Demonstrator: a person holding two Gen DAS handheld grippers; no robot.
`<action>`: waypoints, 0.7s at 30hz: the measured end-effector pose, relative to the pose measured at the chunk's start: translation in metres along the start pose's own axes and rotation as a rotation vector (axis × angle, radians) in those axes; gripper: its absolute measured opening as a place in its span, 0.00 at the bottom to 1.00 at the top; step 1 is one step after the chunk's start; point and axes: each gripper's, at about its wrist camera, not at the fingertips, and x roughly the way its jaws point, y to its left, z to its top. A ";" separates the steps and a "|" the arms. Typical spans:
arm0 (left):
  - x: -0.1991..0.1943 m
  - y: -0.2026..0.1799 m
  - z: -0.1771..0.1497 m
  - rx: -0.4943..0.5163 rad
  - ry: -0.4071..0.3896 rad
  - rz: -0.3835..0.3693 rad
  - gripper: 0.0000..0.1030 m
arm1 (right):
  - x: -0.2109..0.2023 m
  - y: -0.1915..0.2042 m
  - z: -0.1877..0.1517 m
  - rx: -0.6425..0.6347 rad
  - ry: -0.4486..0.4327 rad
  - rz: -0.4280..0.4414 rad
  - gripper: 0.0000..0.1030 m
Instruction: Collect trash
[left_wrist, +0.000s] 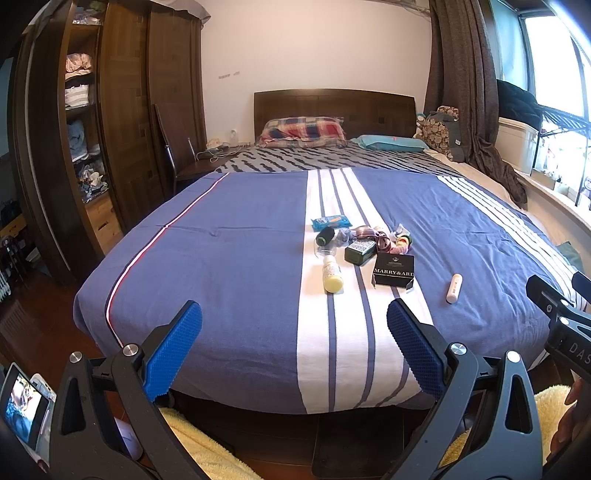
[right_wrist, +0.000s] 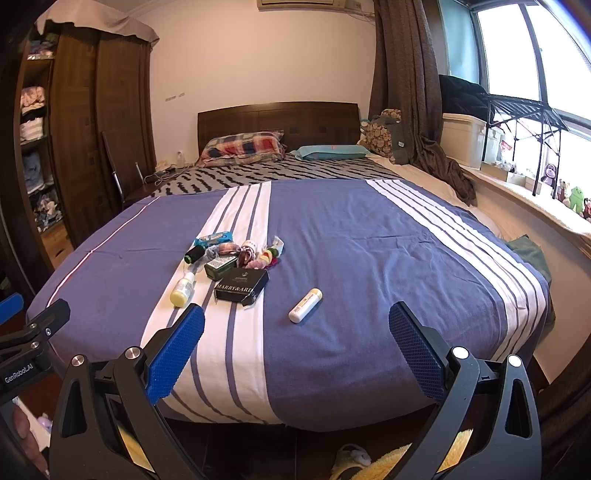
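Both my grippers, left (left_wrist: 294, 345) and right (right_wrist: 296, 347), gape wide and empty at the bed's foot; the trash pile (left_wrist: 354, 247) lies ahead on the bedspread (left_wrist: 229, 266), white tube (right_wrist: 305, 305) nearest my right

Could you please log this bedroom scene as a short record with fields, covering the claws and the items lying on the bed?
setting: bedroom, bed with blue and white striped cover
left claw: open, empty, short of the bed's foot
right claw: open, empty, short of the bed's foot
item cluster: black box, yellow-capped bottle, green tin, dark thread spool, blue packet, ribbons and small scraps
lone item: white tube, lying apart, to the right of the cluster
collected so far: nothing held
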 end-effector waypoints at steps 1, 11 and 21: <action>0.000 0.000 0.000 0.000 0.000 -0.001 0.92 | -0.001 -0.001 0.000 0.001 0.000 0.000 0.97; -0.001 -0.001 0.001 -0.001 -0.004 0.003 0.92 | -0.001 -0.001 -0.001 0.000 -0.002 0.001 0.97; -0.002 -0.001 0.002 0.001 -0.005 0.005 0.92 | -0.001 -0.001 -0.001 0.000 -0.002 0.002 0.97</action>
